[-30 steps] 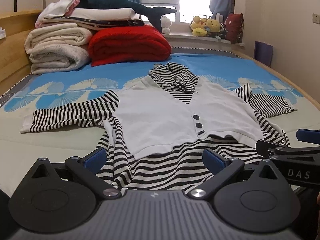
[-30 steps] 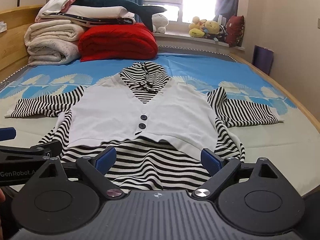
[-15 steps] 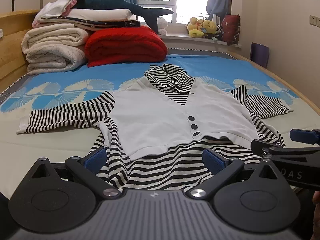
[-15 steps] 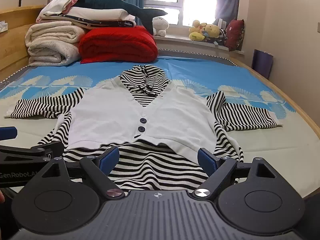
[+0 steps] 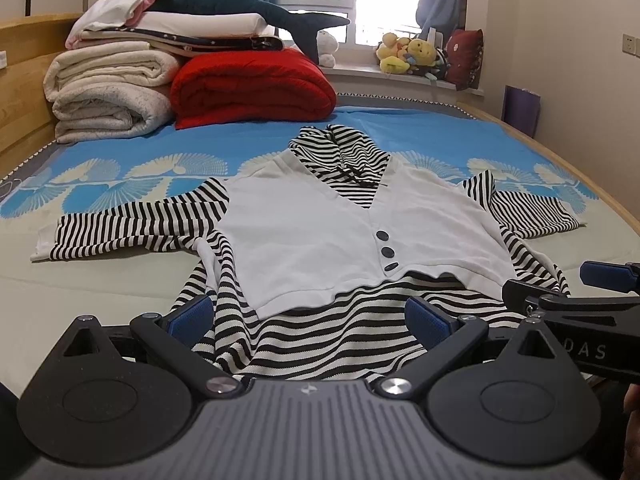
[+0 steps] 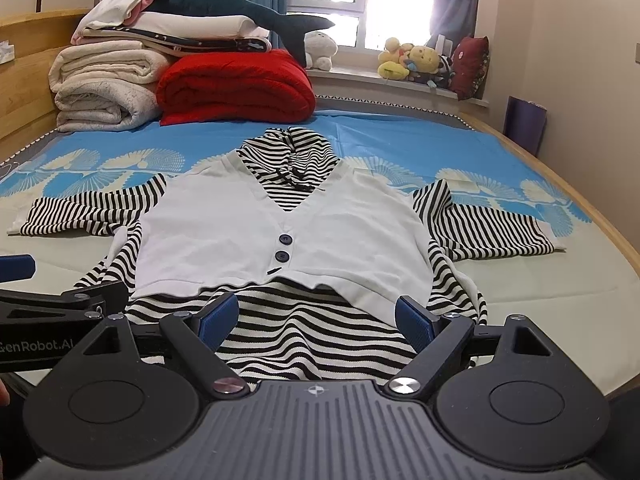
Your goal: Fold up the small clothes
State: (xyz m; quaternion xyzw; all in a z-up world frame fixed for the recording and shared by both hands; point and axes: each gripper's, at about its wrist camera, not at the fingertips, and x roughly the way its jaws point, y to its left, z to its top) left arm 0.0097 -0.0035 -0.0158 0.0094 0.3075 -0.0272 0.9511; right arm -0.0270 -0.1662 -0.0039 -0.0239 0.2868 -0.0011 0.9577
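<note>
A small black-and-white striped hooded top with a white buttoned vest front (image 5: 320, 236) (image 6: 280, 236) lies flat on the bed, face up, sleeves spread to both sides and hood pointing away. My left gripper (image 5: 310, 318) hovers open over the striped hem, blue pads wide apart with nothing between them. Beside it on the right, my right gripper (image 6: 316, 318) is also open above the hem. In the left wrist view the right gripper (image 5: 568, 292) shows at the right edge. The left gripper (image 6: 52, 292) appears at the left edge of the right wrist view.
Folded white blankets (image 5: 108, 92) and a red quilt (image 5: 252, 84) are stacked at the bed's far left, with a plush shark (image 5: 248, 4) on top. Soft toys (image 5: 408, 54) line the windowsill. A wooden bed rim (image 5: 580, 184) runs along the right.
Both grippers have risen and pulled back slightly, so the garment sits a little lower and farther in each view. The garment has not moved and both grippers stay open.
</note>
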